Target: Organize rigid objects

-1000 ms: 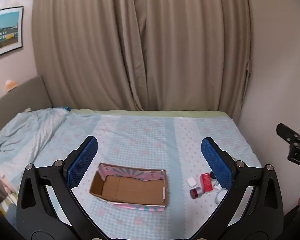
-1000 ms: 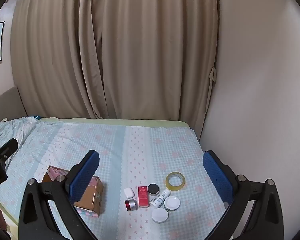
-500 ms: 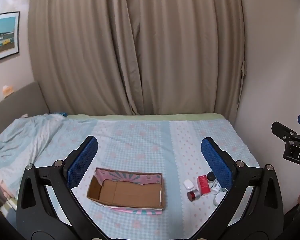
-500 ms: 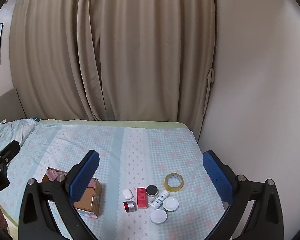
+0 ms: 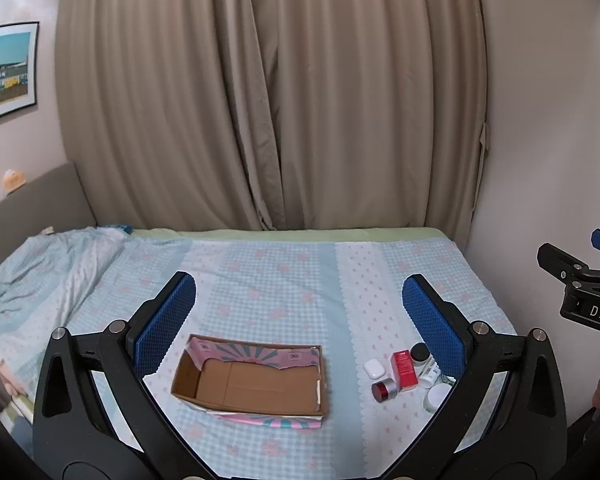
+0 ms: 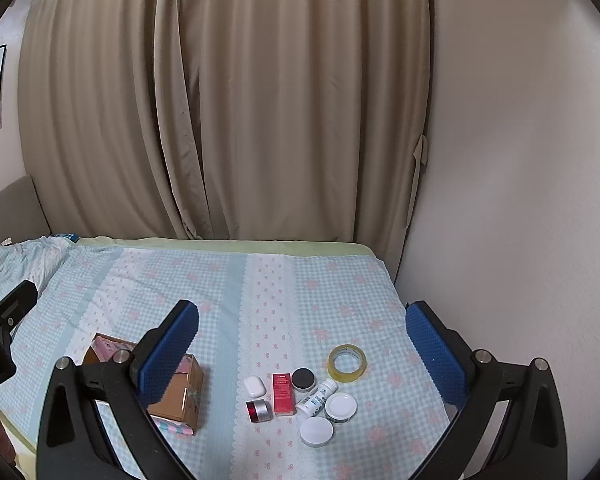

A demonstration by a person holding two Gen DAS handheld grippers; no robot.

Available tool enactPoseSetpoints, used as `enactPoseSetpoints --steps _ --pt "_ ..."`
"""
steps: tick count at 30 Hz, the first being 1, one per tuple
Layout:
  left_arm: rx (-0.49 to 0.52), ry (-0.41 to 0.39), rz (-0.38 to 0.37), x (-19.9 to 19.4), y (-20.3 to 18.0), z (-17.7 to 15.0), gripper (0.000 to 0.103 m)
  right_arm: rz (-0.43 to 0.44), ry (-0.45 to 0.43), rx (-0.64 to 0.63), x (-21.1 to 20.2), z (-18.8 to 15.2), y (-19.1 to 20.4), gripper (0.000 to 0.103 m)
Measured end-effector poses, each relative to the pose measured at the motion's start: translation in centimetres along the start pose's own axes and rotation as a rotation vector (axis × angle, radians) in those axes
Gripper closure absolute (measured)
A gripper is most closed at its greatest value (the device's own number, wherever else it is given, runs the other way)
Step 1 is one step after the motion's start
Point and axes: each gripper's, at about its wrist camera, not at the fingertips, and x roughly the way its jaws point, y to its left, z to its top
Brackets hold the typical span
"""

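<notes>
An open, empty cardboard box (image 5: 252, 382) with pink patterned sides lies on the bed; in the right wrist view the cardboard box (image 6: 180, 396) sits partly behind my left finger. To its right is a cluster: a white case (image 6: 254, 385), a red jar (image 6: 259, 411), a red carton (image 6: 283, 393), a black-lidded jar (image 6: 302, 378), a white tube (image 6: 317, 397), two white-lidded jars (image 6: 341, 406) and a tape roll (image 6: 347, 363). My left gripper (image 5: 298, 322) hovers open above the box. My right gripper (image 6: 302, 344) hovers open above the cluster. Neither holds anything.
The bed (image 5: 276, 280) has a light blue checked sheet. A crumpled duvet (image 5: 40, 272) lies at its left end. Beige curtains (image 5: 268, 100) hang behind, and a wall (image 6: 520, 200) runs along the bed's right side. A framed picture (image 5: 4, 70) hangs at the left.
Both grippers have drawn back and risen slightly; the box and the cluster sit a little lower and smaller in the views. Nothing on the bed has moved.
</notes>
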Motion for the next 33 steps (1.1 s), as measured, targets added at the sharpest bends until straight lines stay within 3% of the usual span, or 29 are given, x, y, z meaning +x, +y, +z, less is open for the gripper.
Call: enactPoseSetpoints --steps 33 --pt "-0.006 0.018 -0.039 -0.02 0.67 0.61 0.000 0.007 0.014 -0.001 -0.61 0.21 0.79 0.000"
